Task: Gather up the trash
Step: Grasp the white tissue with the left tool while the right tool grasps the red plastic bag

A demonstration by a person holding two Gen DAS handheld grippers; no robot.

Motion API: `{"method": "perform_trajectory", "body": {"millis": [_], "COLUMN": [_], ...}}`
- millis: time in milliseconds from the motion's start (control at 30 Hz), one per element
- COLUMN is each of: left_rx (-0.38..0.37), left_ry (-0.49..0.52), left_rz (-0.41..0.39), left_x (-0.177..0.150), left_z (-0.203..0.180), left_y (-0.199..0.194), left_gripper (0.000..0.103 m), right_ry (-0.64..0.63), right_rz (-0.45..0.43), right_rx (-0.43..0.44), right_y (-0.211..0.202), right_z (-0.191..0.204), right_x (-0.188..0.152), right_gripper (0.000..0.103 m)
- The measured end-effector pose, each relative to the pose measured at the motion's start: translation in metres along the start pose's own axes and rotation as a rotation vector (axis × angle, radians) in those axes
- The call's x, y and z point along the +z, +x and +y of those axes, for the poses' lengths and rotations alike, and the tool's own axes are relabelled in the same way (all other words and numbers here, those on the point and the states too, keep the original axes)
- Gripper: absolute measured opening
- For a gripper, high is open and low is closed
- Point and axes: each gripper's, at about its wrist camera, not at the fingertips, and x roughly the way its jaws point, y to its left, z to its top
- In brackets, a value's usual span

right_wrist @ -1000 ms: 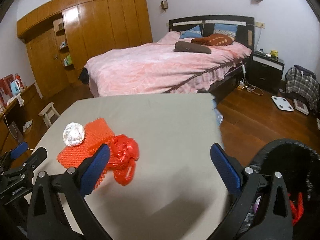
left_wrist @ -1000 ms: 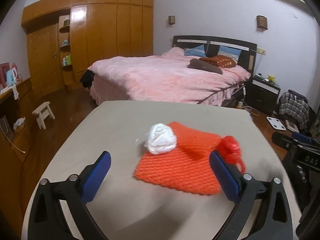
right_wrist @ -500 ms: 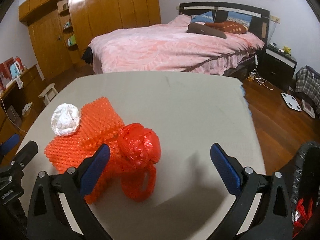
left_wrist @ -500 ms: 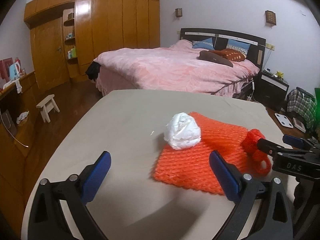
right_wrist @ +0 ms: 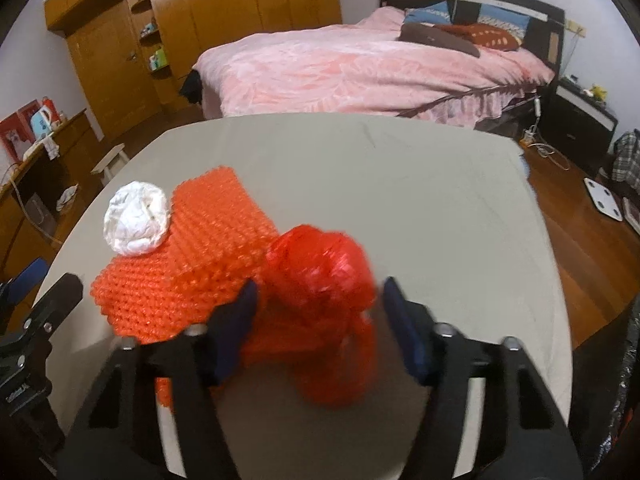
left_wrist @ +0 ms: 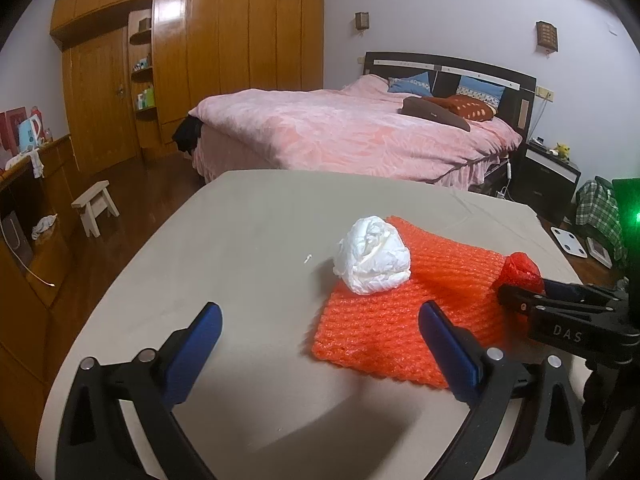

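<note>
The right gripper [right_wrist: 316, 312] is smeared by motion blur; its jaws have just been closing around the red bag [right_wrist: 320, 268], but whether the pads touch it cannot be told. The bag's lower part, toward 6 o'clock, is blurred too. In the left wrist view that gripper [left_wrist: 516, 300] covers most of the bag [left_wrist: 520, 270], and its body is cut off at 3 o'clock. The wad [left_wrist: 374, 262] hides part of the orange mesh [left_wrist: 384, 328]. At 4 o'clock in the right wrist view, a dark bin [right_wrist: 630, 380] is cropped by the edge.
</note>
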Motion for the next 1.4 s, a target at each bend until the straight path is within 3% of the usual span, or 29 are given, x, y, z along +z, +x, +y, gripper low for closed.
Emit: {"method": "perform_trajectory", "body": {"millis": [167, 467, 767, 1067, 1233, 1400], "left_rx": [-0.005, -0.032, -0.057, -0.069, -0.085, -0.093], "left_ry": [-0.001, 0.005, -0.006, 0.014, 0.014, 0.005], "left_rz": [-0.005, -0.014, 0.004, 0.088, 0.117, 0.123], "left_x": [0.0, 0.012, 0.032, 0.034, 0.032, 0.033], "left_z": [-0.002, -0.013, -0.026, -0.035, -0.036, -0.034], "left_y": [0.002, 0.013, 0.043, 0.072, 0.077, 0.081], "left_gripper": [0.097, 0.095, 0.087, 0.075, 0.054, 0.045], "right_ry": [0.012, 0.038, 0.055, 0.048, 0.046, 0.041], "right_rz": [-0.01, -0.051, -0.049, -0.038, -0.031, -0.015], "right_rx": [0.02, -0.035, -0.06, -0.066, -0.067, -0.076], "right_y": [-0.005, -0.016, -0.015, -0.01, -0.007, -0.003], "right_z": [-0.001, -0.02, -0.036, -0.035, -0.036, -0.035], "right_x": [-0.001, -0.001, 0.0, -0.002, -0.002, -0.002], "right_gripper": [0.046, 0.046, 0.046, 0.046, 0.046, 0.046]}}
